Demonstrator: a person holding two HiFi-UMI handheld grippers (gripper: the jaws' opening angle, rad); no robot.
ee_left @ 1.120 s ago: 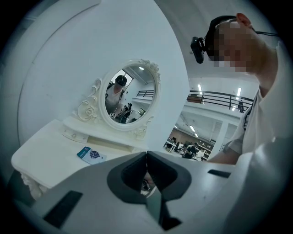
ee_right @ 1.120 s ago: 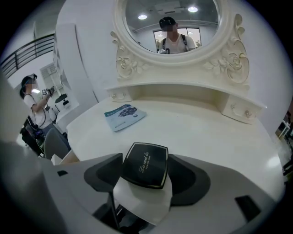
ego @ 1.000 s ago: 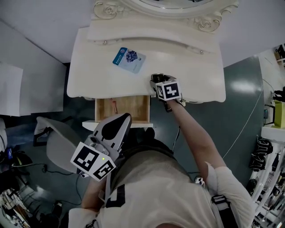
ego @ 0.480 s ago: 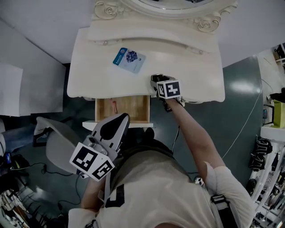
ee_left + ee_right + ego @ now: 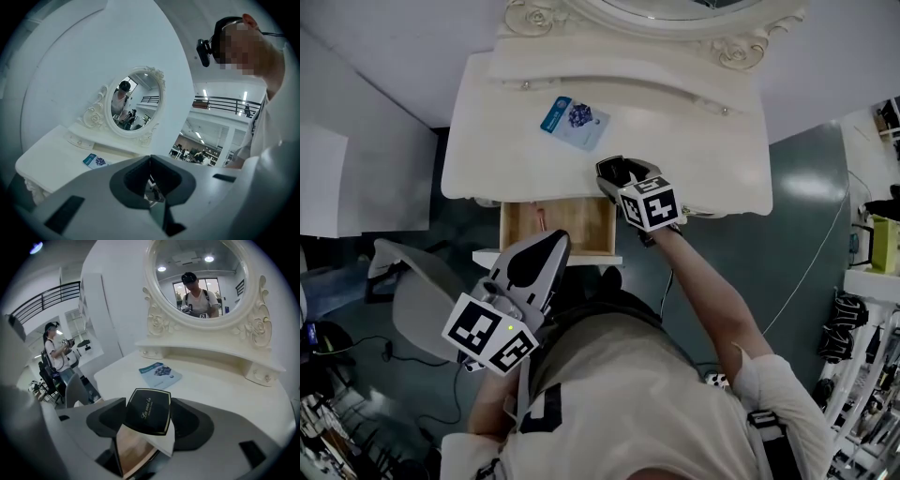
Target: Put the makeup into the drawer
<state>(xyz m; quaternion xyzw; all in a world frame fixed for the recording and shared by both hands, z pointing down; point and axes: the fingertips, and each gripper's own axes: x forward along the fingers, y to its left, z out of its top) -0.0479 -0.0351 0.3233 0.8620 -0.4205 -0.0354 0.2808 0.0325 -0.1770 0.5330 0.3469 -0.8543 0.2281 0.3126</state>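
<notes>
My right gripper (image 5: pixel 612 172) is shut on a black makeup compact (image 5: pixel 149 411) with gold script on its lid. It holds the compact over the front edge of the white dressing table (image 5: pixel 694 141), just right of the open wooden drawer (image 5: pixel 577 230). A small reddish stick (image 5: pixel 539 219) lies in the drawer's left part. A blue packet (image 5: pixel 575 117) lies flat on the tabletop, and it shows beyond the compact as the blue packet (image 5: pixel 160 373). My left gripper (image 5: pixel 546 247) is shut and empty, held low in front of the drawer, near the person's body.
An oval mirror (image 5: pixel 202 277) in a carved white frame stands at the table's back, above a low shelf with small knobs. A grey chair (image 5: pixel 417 292) sits left of the drawer. Dark floor surrounds the table, and a white wall panel (image 5: pixel 328 187) is at the far left.
My right gripper has swung left along the table's front edge with the compact, and now sits closer to the drawer. The left gripper has barely moved.
</notes>
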